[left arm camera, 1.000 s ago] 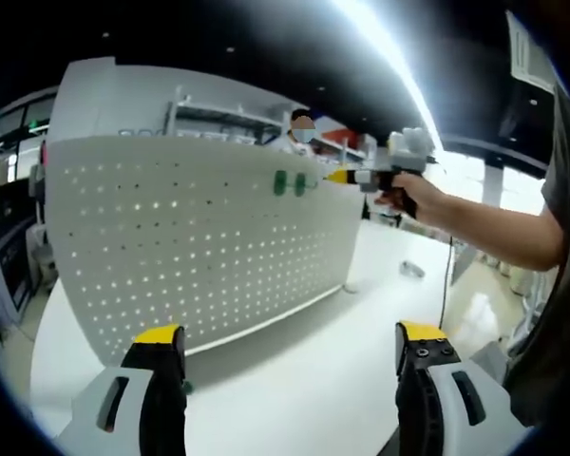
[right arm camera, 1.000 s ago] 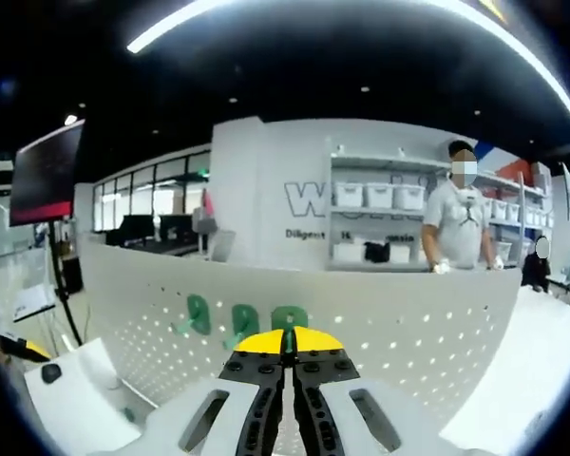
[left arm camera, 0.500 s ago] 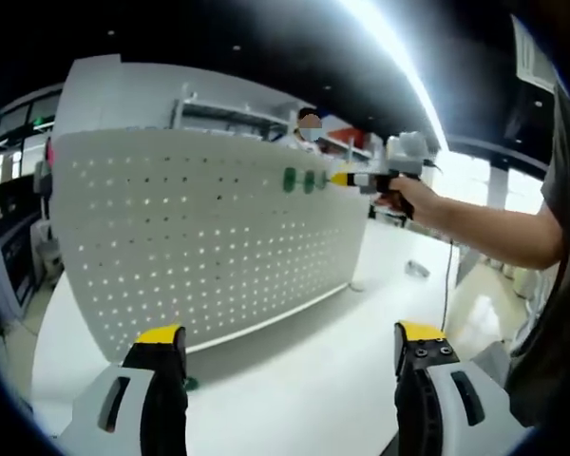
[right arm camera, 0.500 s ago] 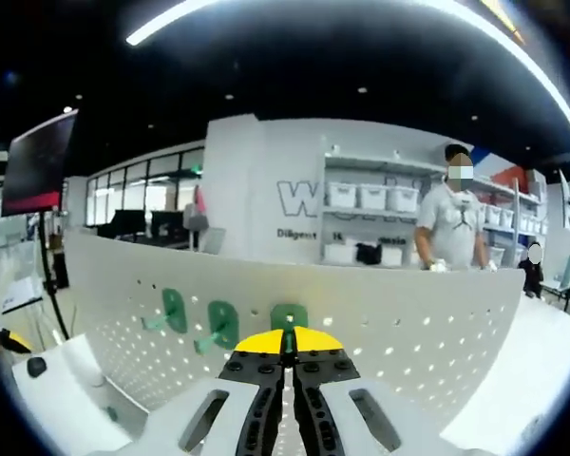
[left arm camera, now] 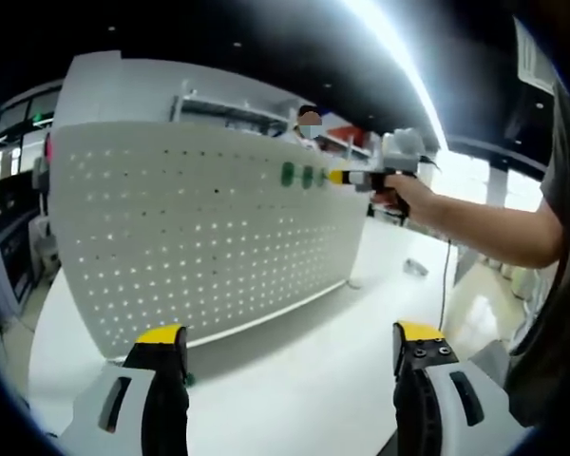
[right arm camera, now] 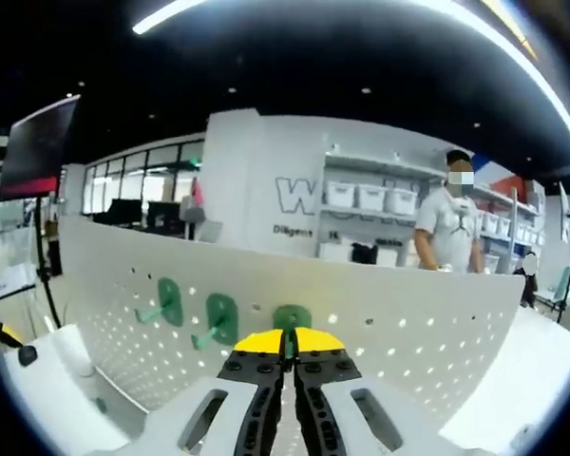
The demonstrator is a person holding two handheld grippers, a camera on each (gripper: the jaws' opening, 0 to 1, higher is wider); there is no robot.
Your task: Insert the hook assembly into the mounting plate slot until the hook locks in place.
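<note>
Three green hooks [right arm camera: 292, 317] now sit on the pegboard [right arm camera: 408, 332]; right gripper [right arm camera: 287, 343], jaws clenched, has pressed closer, seating the third, while left gripper [left arm camera: 285, 347] hangs released.

The upright pegboard [left arm camera: 209, 237] walls off the far side of the bench [left arm camera: 304, 380]. Open bench surface lies between it and the left claw [left arm camera: 290, 399]. Near the board's top edge, two mounted green hooks [right arm camera: 192, 312] crowd the space just beside the right claw [right arm camera: 287, 344].

pegboard [right arm camera: 389, 342]: matt white (perforated) | hooks [right arm camera: 221, 318]: green plastic | table [left arm camera: 294, 370]: smooth white
</note>
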